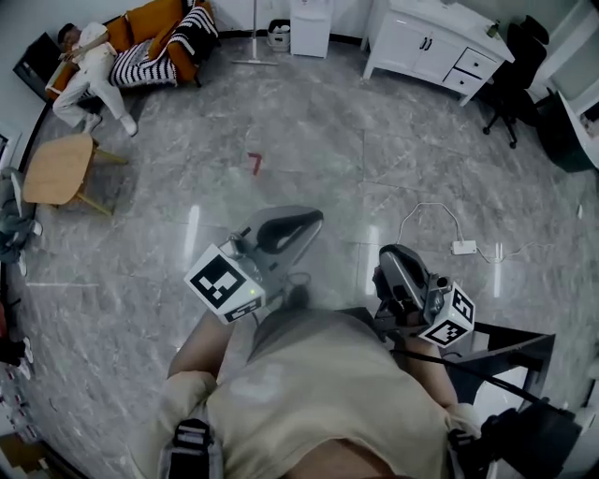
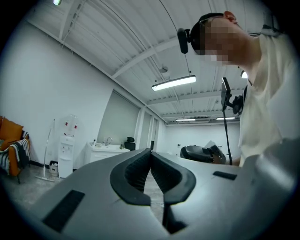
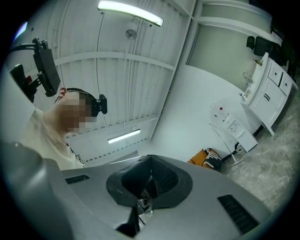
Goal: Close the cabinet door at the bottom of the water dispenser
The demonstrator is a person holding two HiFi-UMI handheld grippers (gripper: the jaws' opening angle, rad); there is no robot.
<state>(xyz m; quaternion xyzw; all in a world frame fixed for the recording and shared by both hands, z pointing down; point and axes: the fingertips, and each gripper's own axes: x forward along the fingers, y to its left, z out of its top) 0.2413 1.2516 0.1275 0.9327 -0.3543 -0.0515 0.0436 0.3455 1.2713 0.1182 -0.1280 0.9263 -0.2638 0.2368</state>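
The white water dispenser (image 1: 311, 26) stands against the far wall, well away from both grippers. In the left gripper view the dispenser (image 2: 65, 152) is small at the left; in the right gripper view the dispenser (image 3: 232, 127) appears tilted. Its bottom cabinet door is too small to make out. My left gripper (image 1: 315, 218) is held over the floor close to my body, its jaws shut with nothing between them (image 2: 150, 151). My right gripper (image 1: 391, 254) is also near my body and tipped upward, shut and empty (image 3: 150, 157).
A white sink cabinet (image 1: 435, 42) stands right of the dispenser, with a black office chair (image 1: 510, 79) beyond it. A person lies on an orange sofa (image 1: 154, 33) at the far left, near a wooden side table (image 1: 58, 168). A power strip (image 1: 464, 247) and cable lie on the marble floor.
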